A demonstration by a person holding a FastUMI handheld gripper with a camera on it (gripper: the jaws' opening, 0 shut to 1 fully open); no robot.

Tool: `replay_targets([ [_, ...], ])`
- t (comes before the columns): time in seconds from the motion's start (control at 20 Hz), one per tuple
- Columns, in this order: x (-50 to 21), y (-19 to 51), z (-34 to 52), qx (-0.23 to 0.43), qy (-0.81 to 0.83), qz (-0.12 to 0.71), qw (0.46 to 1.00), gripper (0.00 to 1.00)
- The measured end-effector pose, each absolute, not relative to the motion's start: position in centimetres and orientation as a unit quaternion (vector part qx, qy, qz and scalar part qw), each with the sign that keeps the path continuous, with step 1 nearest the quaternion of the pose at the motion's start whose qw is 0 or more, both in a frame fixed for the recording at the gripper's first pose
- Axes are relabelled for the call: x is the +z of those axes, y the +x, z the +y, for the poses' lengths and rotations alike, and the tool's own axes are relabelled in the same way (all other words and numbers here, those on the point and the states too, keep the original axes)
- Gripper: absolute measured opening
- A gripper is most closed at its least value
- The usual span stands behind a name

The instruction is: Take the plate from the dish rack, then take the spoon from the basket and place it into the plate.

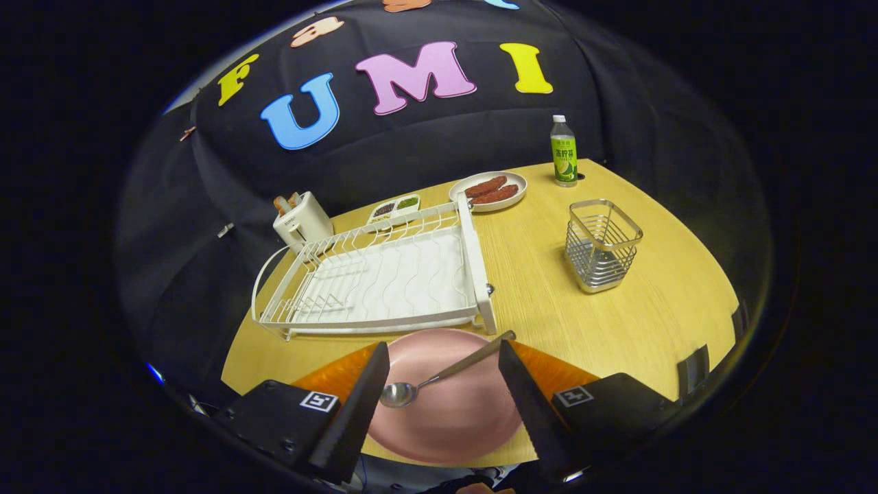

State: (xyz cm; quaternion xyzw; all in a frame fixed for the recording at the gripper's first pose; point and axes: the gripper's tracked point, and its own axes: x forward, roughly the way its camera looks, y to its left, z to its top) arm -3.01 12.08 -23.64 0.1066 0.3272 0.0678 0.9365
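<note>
From the gripper view: the gripper [442,384] hangs wide open, gripping nothing. The spoon [439,377] lies in the pink plate [453,418] between the fingers, handle over the rim. Best move now, I'd say: lift straight back, clear of that handle.

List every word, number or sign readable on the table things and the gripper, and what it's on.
Bottle: label print, too small to read.
Gripper: one square black-and-white marker on each side, no words; fingers open, either side of the plate holding the spoon.
No readable text elsewhere.
</note>
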Motion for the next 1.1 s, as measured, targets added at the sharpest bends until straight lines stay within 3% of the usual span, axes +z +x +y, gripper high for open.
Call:
replay_targets([
  [0.35, -17.0, -2.2, 10.3, 0.075, 0.052, 0.253, 0.963, 0.98],
  [0.7, -5.9, -0.5, 8.8, 0.079, 0.024, 0.133, 0.988, 0.99],
  [1.1, 2.3, -1.2, 4.5, 0.039, 0.004, 0.041, 0.998, 0.98],
])
